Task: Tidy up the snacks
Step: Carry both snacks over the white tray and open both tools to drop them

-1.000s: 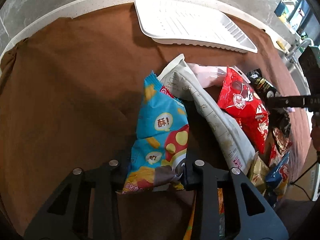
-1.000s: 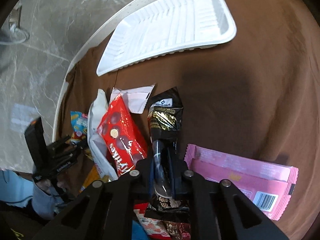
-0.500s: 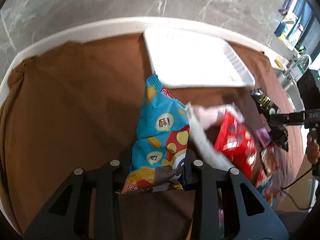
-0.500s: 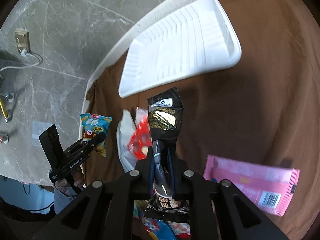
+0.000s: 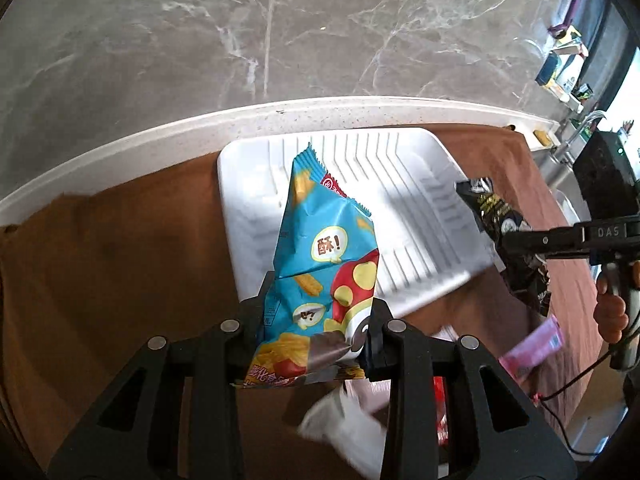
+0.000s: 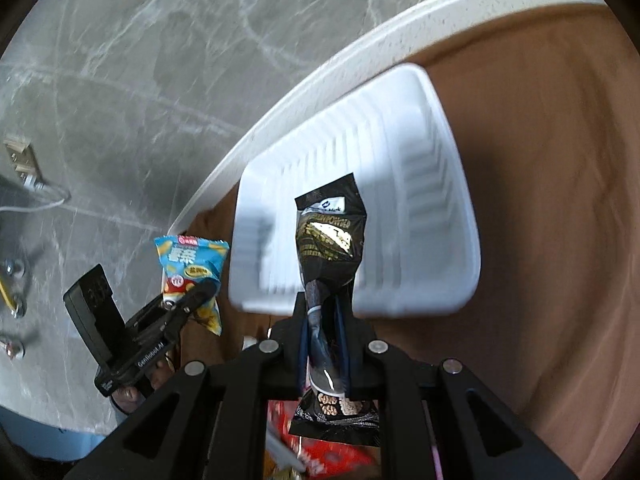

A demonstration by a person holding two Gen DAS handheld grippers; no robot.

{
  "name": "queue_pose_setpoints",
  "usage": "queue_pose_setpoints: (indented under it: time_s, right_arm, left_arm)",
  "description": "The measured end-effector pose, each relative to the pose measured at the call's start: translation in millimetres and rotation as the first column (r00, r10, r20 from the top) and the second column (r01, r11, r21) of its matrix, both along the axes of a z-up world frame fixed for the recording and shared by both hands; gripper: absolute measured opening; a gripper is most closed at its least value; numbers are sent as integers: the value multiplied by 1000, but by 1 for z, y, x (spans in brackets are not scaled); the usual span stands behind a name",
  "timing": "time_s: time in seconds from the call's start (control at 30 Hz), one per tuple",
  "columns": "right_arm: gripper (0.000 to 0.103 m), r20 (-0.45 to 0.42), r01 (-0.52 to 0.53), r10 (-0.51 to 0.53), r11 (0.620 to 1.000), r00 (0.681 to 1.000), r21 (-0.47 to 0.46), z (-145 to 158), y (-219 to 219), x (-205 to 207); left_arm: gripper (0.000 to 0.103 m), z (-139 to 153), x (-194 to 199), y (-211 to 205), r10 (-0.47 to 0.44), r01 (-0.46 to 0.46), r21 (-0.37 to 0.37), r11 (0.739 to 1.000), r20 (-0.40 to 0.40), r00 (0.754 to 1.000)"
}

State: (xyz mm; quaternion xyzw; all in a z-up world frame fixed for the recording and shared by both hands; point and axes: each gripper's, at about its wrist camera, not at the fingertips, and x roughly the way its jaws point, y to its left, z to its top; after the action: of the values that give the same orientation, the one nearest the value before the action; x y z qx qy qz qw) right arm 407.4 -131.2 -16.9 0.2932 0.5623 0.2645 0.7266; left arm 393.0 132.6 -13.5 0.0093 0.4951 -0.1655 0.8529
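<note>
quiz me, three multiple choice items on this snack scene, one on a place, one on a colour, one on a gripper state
1. Where does the white tray lie?
A. on the brown cloth
B. on the floor
C. on a chair

2. What colour is the packet in the left gripper?
A. green
B. blue
C. purple

3. What is the right gripper doing?
A. standing open and bare
B. clamping a spoon
C. shut on a black packet

Answers: 1 A, brown cloth shows around the tray's edges. 2 B, the blue packet sits between the fingers. 3 C, the black packet is pinched between the closed jaws.
</note>
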Motion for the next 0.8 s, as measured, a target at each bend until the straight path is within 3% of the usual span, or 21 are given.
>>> queue_pose_setpoints:
  time_s: [0.17, 0.23, 0.3, 0.33, 0.63, 0.73, 0.8]
  right_arm:
    - [17, 15, 32, -32, 998, 999, -48, -4, 5, 31]
    - [28, 32, 44, -41, 993, 999, -110, -5, 7, 38]
    - [52, 50, 53, -46, 988, 998, -146, -6, 8, 42]
    - [55, 69, 59, -47, 983, 996, -172, -4, 9, 43]
    - [56, 128, 49, -21, 975, 992, -219, 5, 8, 31]
    - [56, 127, 48, -23, 979, 992, -200, 6, 3, 26]
    - [56, 130, 49, -24, 979, 991, -196, 8, 5, 25]
  left_arm:
    - [33, -20, 37, -14, 6, -6, 42, 999, -13, 1000]
    - [36, -30, 48, -17, 28, -26, 77, 997, -28, 999]
    - [37, -39, 57, -19, 51, -47, 86, 995, -40, 998]
    - [37, -42, 59, -19, 54, -50, 78, 996, -46, 998]
    - [38, -37, 59, 0, 122, -122, -27, 992, -11, 992]
    - [47, -25, 54, 6, 136, -135, -111, 985, -1, 991]
    - [49, -19, 52, 6, 143, -139, -121, 983, 26, 989]
